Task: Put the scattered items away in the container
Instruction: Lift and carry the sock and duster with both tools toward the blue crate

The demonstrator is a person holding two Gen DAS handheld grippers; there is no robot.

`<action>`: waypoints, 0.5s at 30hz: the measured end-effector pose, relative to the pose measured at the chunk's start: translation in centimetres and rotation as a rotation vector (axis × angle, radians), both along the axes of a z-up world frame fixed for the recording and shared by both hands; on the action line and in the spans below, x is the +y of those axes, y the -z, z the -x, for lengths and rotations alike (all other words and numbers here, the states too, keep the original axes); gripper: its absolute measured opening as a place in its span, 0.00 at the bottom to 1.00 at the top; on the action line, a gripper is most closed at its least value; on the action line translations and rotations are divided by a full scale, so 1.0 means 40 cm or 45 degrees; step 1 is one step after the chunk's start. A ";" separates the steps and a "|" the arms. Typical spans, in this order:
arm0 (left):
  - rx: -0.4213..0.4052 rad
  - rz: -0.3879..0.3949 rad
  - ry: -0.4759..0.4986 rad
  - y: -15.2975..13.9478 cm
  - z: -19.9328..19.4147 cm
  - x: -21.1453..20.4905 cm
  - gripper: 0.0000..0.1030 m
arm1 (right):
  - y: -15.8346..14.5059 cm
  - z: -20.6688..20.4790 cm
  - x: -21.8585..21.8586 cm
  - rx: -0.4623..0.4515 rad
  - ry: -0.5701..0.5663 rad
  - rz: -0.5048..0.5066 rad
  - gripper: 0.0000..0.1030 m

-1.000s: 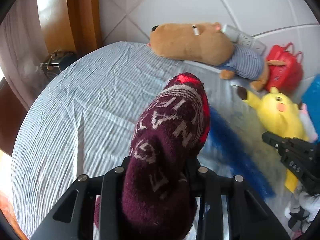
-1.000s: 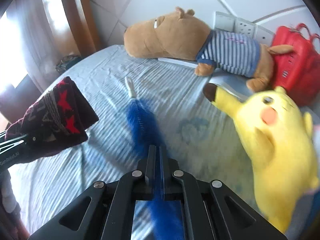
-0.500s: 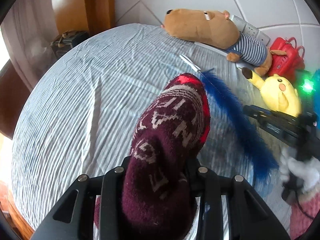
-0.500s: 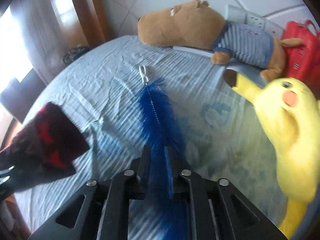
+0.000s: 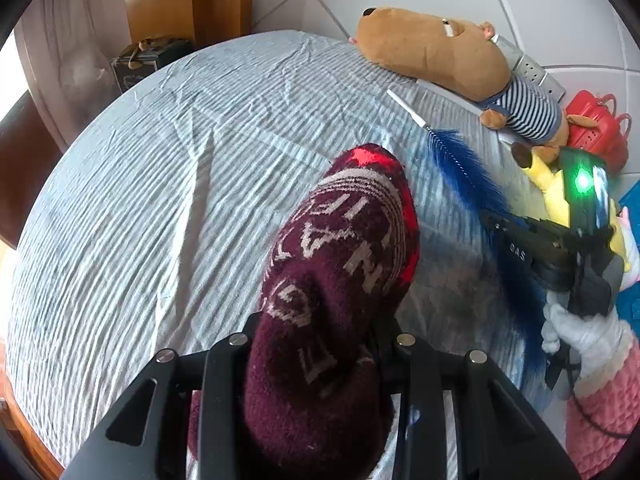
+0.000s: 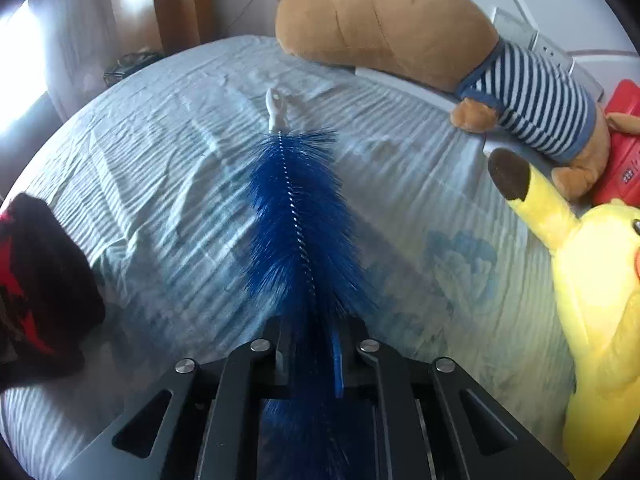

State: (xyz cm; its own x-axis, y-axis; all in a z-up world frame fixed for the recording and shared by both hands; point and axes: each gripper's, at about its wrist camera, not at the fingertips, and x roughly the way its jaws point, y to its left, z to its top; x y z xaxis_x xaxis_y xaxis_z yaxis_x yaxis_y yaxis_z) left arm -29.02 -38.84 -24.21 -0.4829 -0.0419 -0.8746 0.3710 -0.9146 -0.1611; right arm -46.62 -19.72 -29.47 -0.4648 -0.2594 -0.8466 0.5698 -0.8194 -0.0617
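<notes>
While gripped between the fingers of the left gripper (image 5: 320, 344), maroon sock (image 5: 332, 280) with pale lettering and red patches, raised above the striped bedsheet (image 5: 160, 184), toe pointing away from the camera. Clamped in the right gripper (image 6: 310, 344), jaws narrowed on the bristles, blue bottle brush (image 6: 296, 224), twisted wire core running forward, white handle tip (image 6: 277, 114) at the far end, also off the sheet. Seen from the left wrist: right gripper to the right, green light lit on its body, held by a white-gloved hand (image 5: 576, 328) with a pink sleeve. Along the far edge by the tiled wall: brown plush in a striped shirt (image 6: 420, 36), yellow plush (image 6: 592, 292) near the right gripper, red bag (image 5: 596, 128) behind it. No container identifiable in either view.
</notes>
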 end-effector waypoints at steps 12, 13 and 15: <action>0.169 -0.005 0.219 -0.165 -0.001 0.076 0.32 | -0.244 -0.236 0.120 0.108 0.100 0.120 0.11; 0.177 -0.003 0.247 -0.175 -0.005 0.087 0.32 | -0.260 -0.261 0.134 0.113 0.129 0.132 0.11; 0.188 -0.002 0.304 -0.193 -0.011 0.109 0.32 | -0.291 -0.309 0.160 0.131 0.184 0.144 0.11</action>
